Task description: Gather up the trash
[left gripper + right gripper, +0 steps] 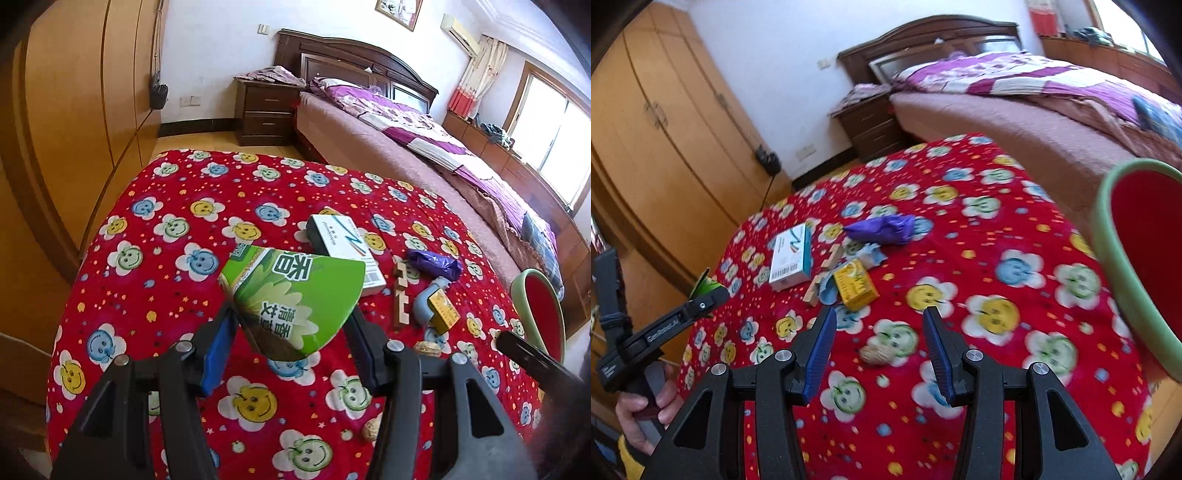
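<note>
My left gripper is shut on a green paper pack, held tilted above the red flowered cloth; it also shows in the right wrist view, where a hand holds that left gripper at the left edge. My right gripper is open and empty, with a walnut lying on the cloth below its fingers. A white box, a purple bag, a yellow box and a wooden piece lie further off. A green-rimmed red bin stands at the right.
In the left wrist view the bin stands beyond the cloth's right edge, and a second walnut lies near my fingers. A bed runs along the right, a dark nightstand stands behind, and a wooden wardrobe fills the left.
</note>
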A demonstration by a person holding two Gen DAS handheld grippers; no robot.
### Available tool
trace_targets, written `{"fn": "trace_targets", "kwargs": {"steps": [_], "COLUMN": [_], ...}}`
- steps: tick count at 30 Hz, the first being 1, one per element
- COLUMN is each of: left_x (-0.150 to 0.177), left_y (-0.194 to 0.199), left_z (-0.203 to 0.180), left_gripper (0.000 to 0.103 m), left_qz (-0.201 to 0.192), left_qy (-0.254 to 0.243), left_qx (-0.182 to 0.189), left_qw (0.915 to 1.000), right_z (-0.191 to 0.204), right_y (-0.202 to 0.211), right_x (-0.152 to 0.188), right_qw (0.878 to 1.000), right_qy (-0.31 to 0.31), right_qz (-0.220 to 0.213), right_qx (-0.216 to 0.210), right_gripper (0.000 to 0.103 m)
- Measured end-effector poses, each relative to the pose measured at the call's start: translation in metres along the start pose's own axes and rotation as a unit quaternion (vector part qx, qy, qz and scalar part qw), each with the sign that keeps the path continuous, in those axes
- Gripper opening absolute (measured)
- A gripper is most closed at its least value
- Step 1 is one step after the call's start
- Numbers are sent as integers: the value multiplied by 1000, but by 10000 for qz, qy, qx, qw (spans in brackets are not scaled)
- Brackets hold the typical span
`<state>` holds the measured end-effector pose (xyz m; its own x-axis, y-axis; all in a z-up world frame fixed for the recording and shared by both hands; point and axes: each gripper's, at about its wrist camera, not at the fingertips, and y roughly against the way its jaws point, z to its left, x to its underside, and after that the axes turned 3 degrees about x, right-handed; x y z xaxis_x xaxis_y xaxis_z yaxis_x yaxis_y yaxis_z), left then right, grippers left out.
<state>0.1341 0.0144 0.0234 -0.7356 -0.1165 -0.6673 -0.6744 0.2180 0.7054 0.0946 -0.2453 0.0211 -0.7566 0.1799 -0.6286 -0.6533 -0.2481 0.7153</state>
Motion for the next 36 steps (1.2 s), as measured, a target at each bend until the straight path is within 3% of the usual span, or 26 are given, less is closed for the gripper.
{"fn": "trace_targets", "kwargs": {"steps": [16,17,22,24,36], "left_x": [8,8,8,9,12], "left_y": [-13,-13,-13,-12,-3], "left_z": [9,9,5,3,-5], "left_gripper": [58,58,58,58,58], "left_qz": [52,50,39,37,31], "left_qy": [222,227,224,211,193], "left_qx": [130,146,193,211,288], "left_qw": [9997,9996,9996,9995,9994], "right_z": [17,17,12,7,-15], "right_y": [-49,-50,-54,-53,-21], "right_x": [-5,-6,-6,-5,4], "right_qw": [9987,9987,9987,9989,9996], "right_qy": [345,356,281,199,-292], "right_qz": [341,324,345,335,36], "right_qx": [128,150,266,271,16], "right_gripper": [49,48,13,7,2]}}
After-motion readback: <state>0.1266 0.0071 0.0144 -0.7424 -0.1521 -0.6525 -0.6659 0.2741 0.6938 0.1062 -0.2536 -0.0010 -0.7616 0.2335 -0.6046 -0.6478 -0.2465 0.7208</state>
